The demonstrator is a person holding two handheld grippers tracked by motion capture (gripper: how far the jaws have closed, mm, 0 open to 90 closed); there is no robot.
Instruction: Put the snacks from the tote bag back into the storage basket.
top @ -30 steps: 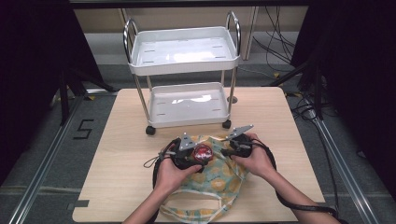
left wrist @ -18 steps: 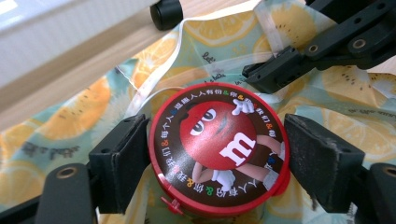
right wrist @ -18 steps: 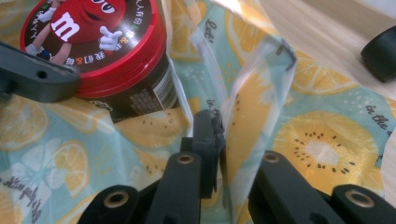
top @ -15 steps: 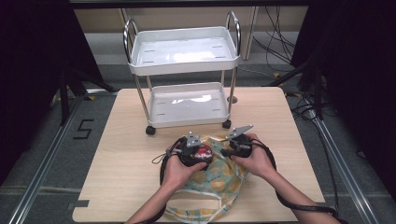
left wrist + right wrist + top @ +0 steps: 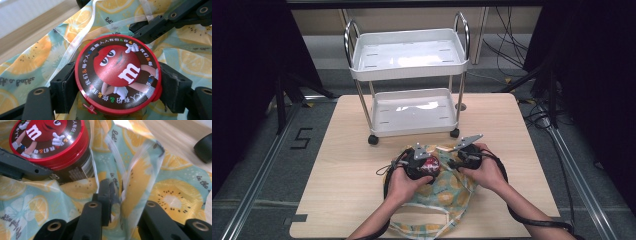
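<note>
Left gripper (image 5: 117, 95) pinched red-lidded candy tin (image 5: 117, 75) by sides, held over fruit-print bag (image 5: 447, 187). Right gripper (image 5: 120, 195) clamped bag's edge, lifted it, probably keeping mouth open for tin. Beyond, white two-tier cart (image 5: 409, 75) on table (image 5: 347, 150).

There is one table (image 5: 342, 200). On it stand one white cart (image 5: 409, 75) with two shelves and one fruit-print bag (image 5: 447, 187). There is one round red candy tin (image 5: 117, 75). There are two grippers, left (image 5: 419, 162) and right (image 5: 467, 155), and two hands.
</note>
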